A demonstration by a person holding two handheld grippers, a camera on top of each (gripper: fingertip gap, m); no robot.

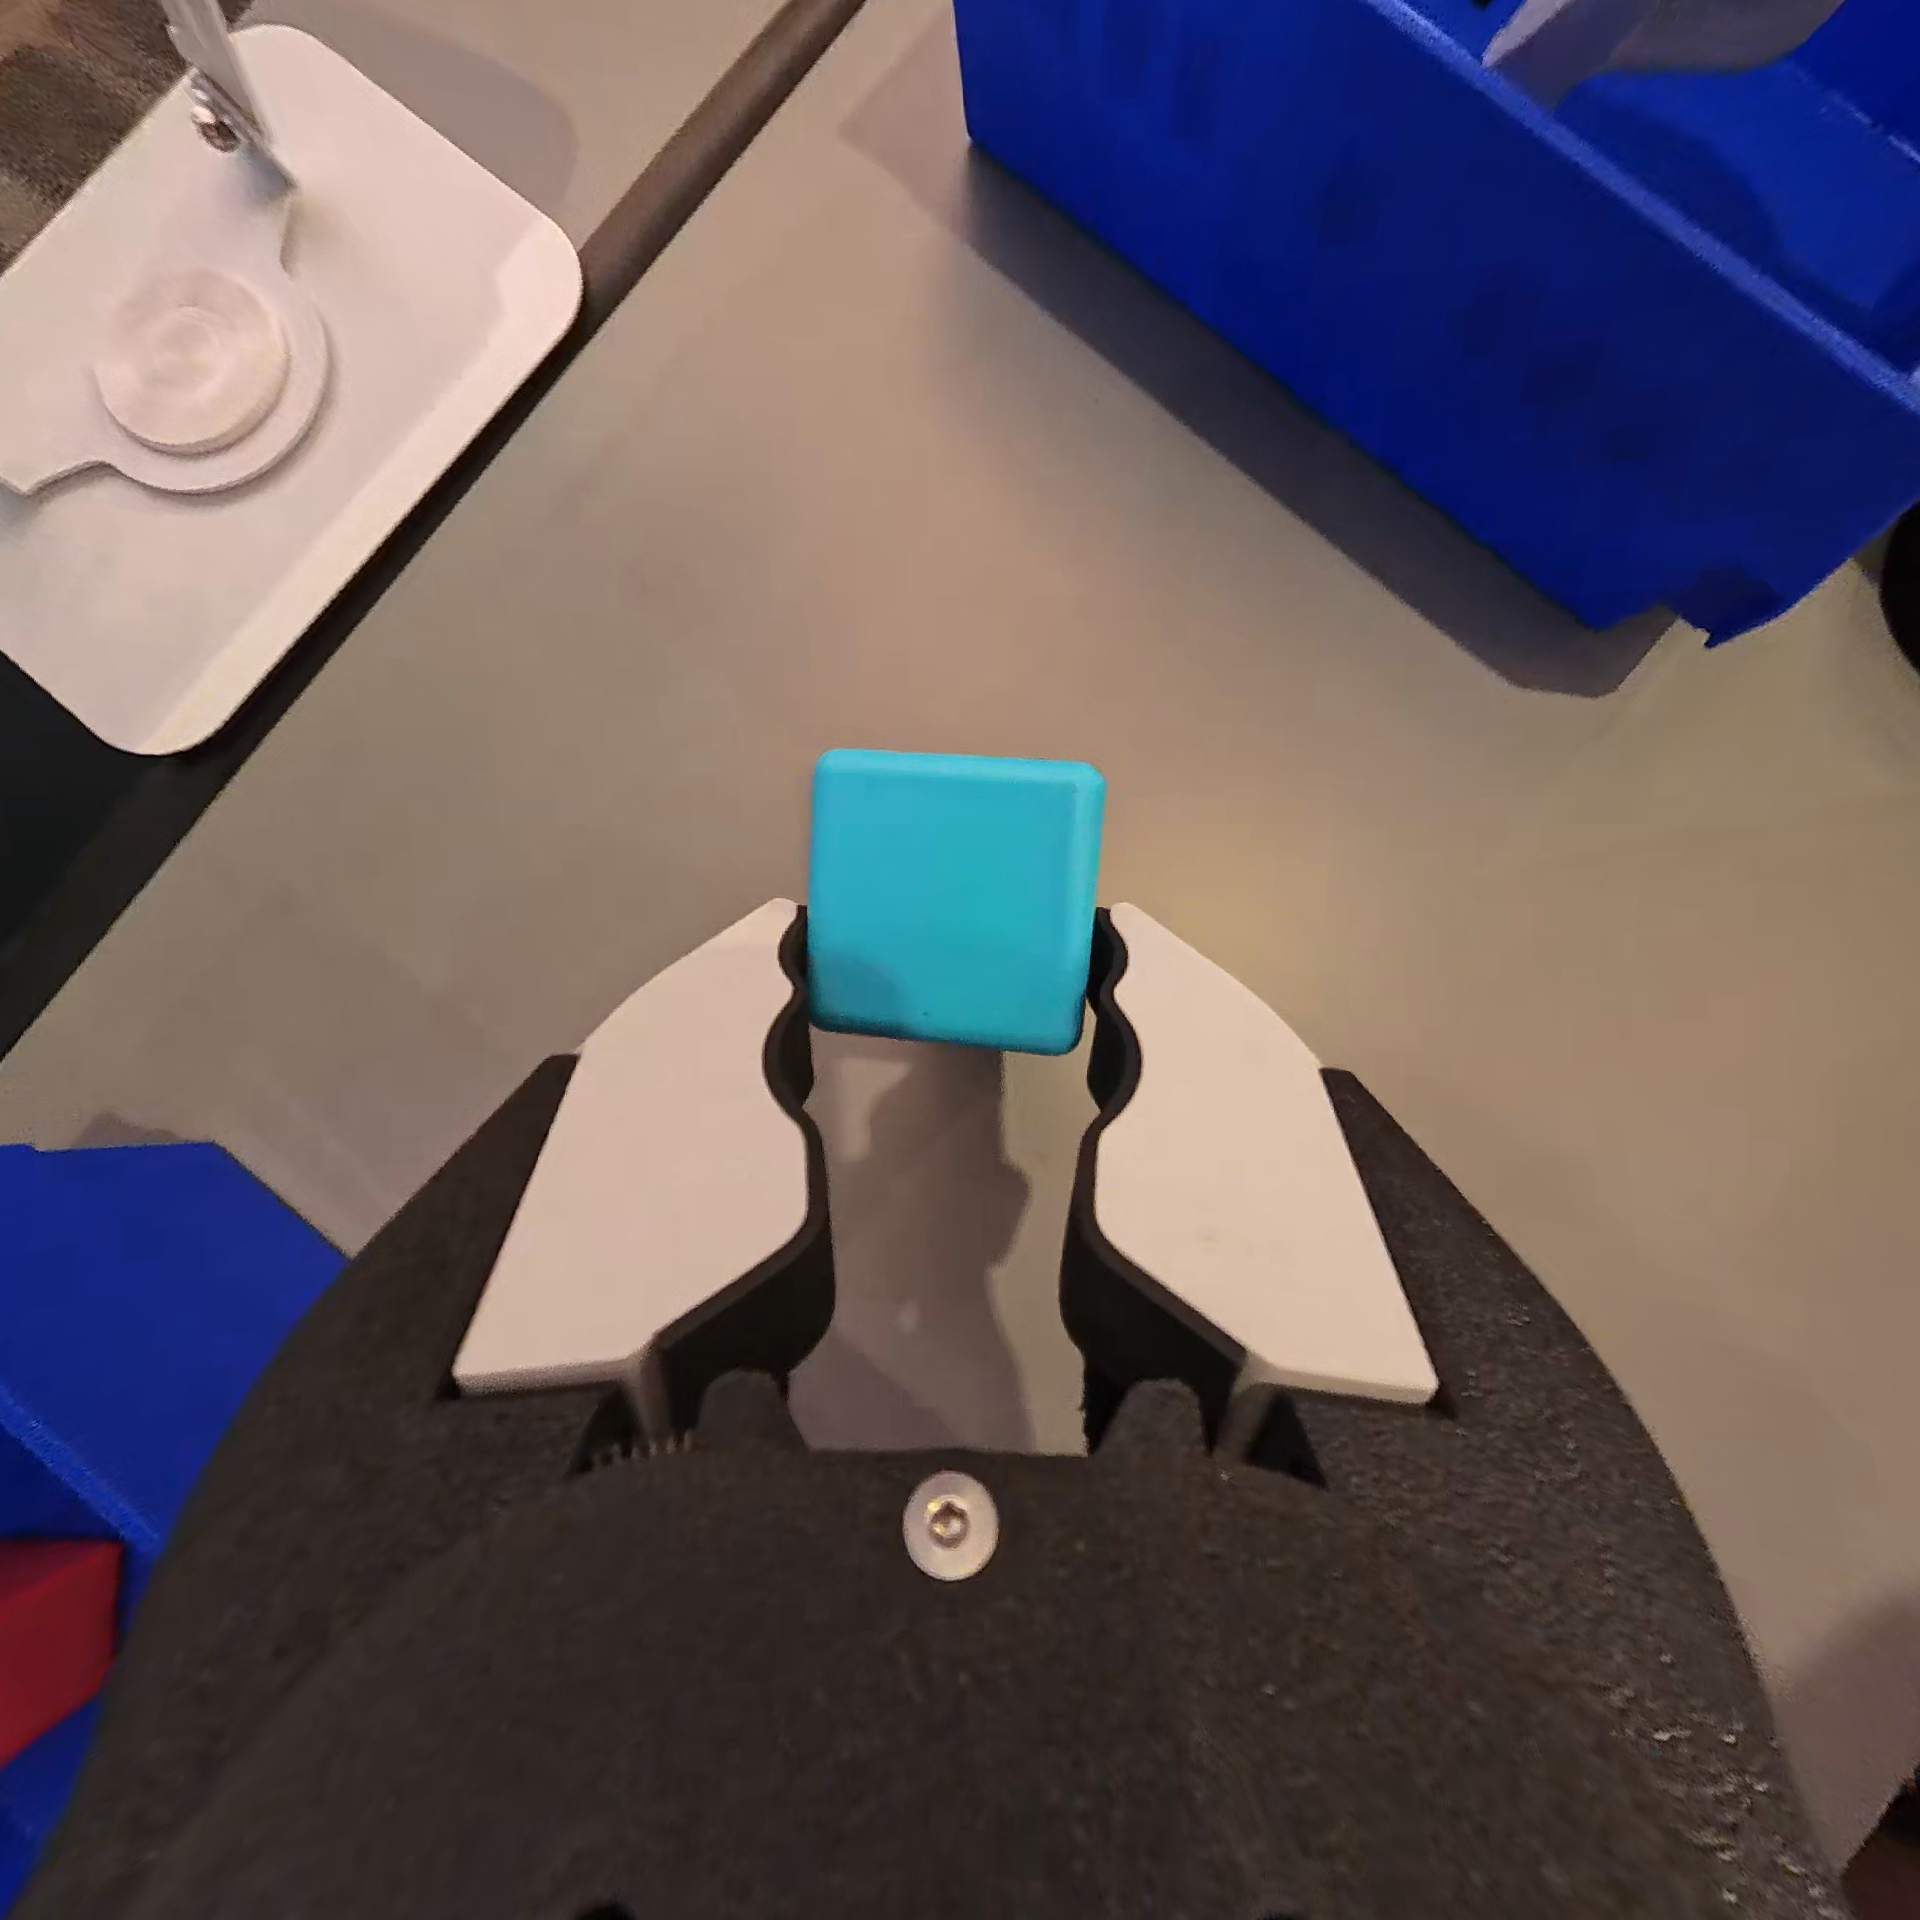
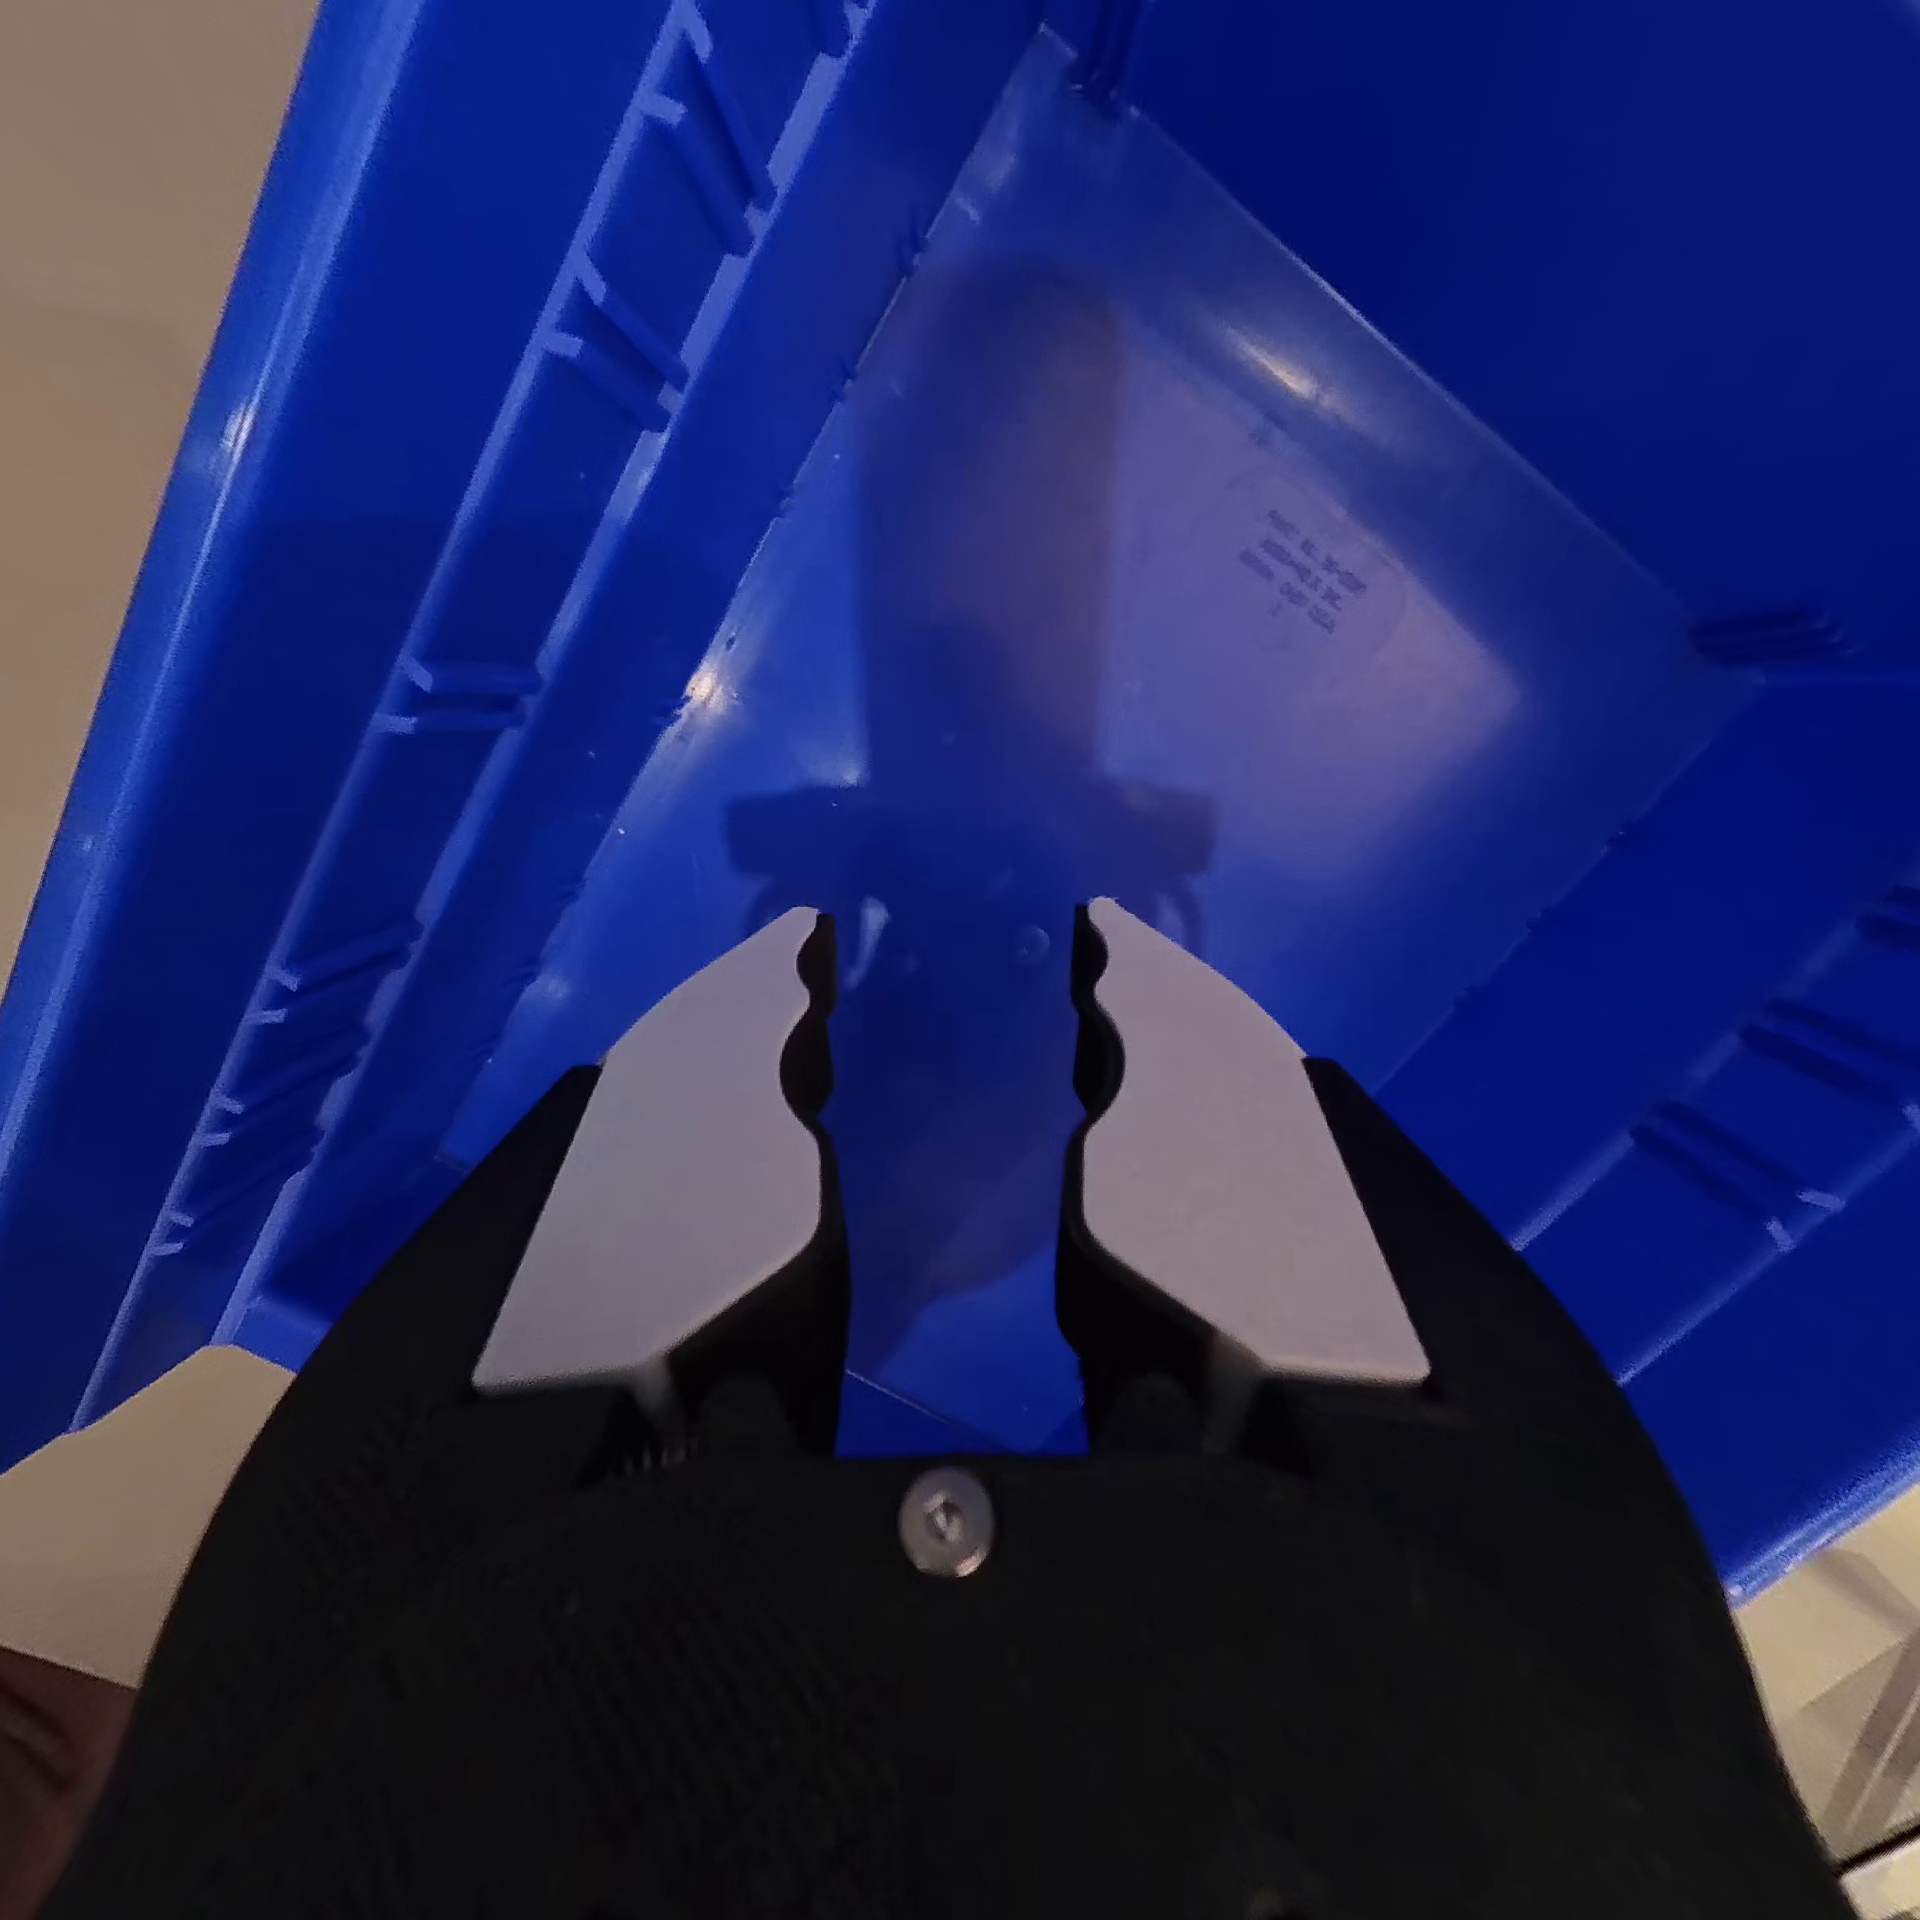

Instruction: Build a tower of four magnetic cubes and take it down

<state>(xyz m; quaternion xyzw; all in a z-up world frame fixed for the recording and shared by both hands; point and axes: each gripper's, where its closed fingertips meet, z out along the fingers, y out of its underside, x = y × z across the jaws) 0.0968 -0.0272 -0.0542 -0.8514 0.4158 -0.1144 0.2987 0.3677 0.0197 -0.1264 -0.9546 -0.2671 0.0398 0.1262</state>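
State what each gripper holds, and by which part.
The left gripper pinches the turquoise cube by its two opposite side faces, at the fingertips. The right gripper holds nothing, open over the blue bin.

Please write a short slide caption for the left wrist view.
Left tongs grip a turquoise cube above the grey table.

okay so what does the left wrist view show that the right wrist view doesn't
Only the left wrist view shows the left hand-held gripper shut on a teal cube above the grey table, a white plate-like base at the far left, and something red beside a blue bin at the lower left. Only the right wrist view shows the right hand-held gripper, open and holding nothing, over a bin's bare blue floor. Both views show a blue bin on the table.
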